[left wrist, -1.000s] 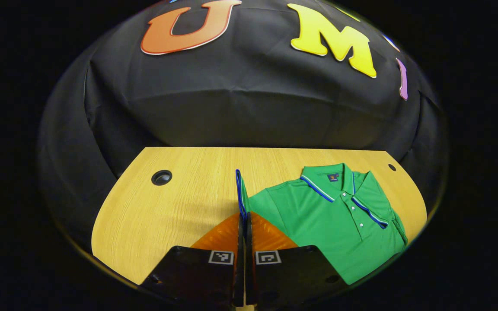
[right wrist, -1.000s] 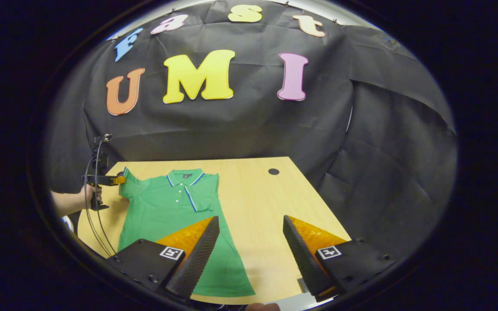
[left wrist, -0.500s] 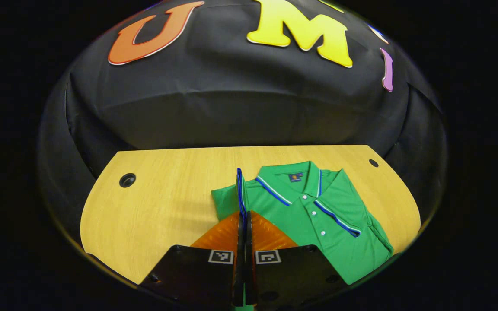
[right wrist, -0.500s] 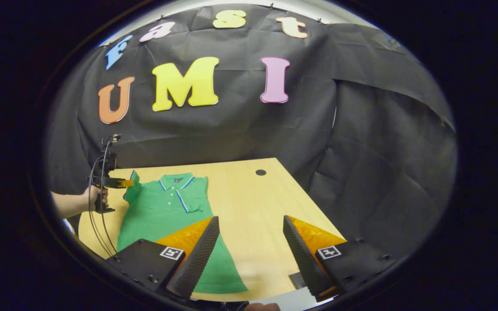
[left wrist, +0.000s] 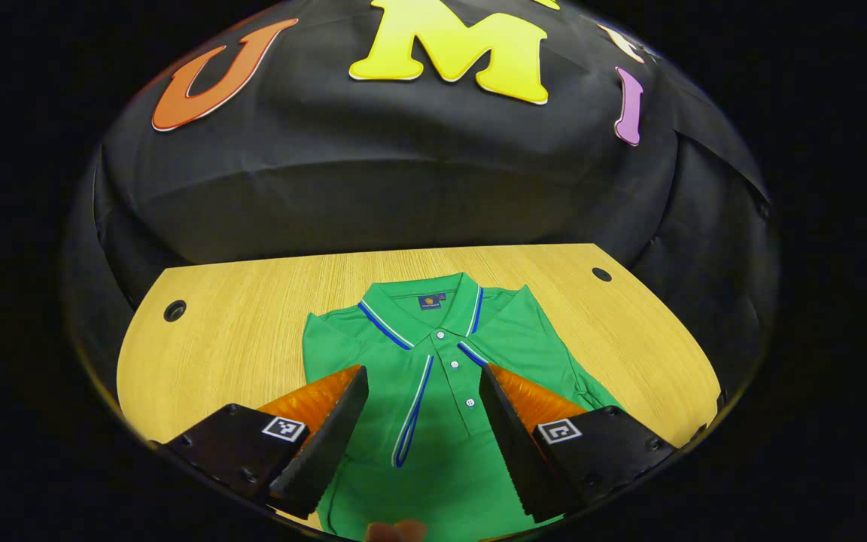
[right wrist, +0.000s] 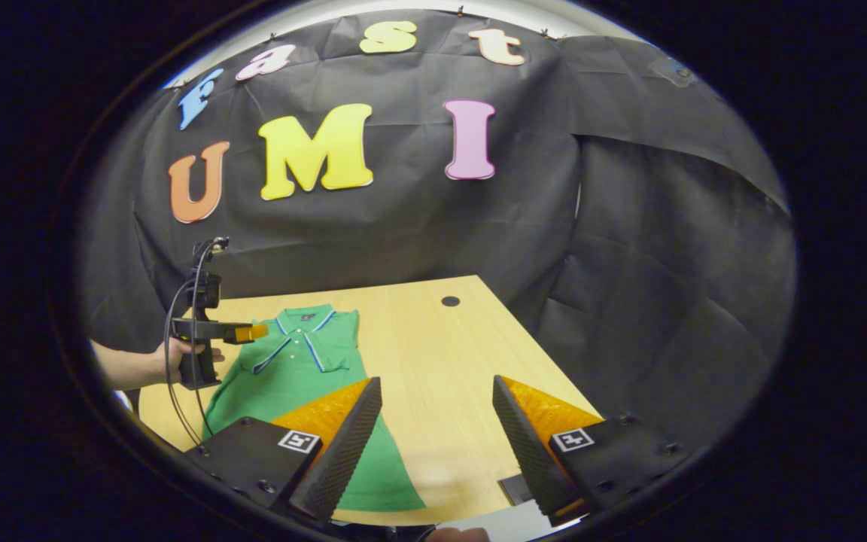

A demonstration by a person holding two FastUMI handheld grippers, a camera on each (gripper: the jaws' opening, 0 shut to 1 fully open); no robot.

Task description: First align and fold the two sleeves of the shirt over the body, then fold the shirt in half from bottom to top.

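Wooden tabletop (left wrist: pixel 253 316) carries the green shirt (left wrist: pixel 441 421), both sleeves folded over its body. Left gripper (left wrist: pixel 422 376) hovers above it, fingers spread, empty. Right gripper (right wrist: pixel 437 388) likewise gapes, holding nothing.

Green polo shirt (left wrist: pixel 433 391) on the wooden table (left wrist: pixel 238 316)

It lies flat, collar toward the table's far edge, both blue-and-white-trimmed sleeves folded over its body, bottom half unfolded.

Both views are sharp and evenly lit from above, with strong fisheye bending toward the edges. The surface (left wrist: pixel 253 316) is bright at frame centre; soft shadows fall beneath the tongs (right wrist: pixel 437 429).
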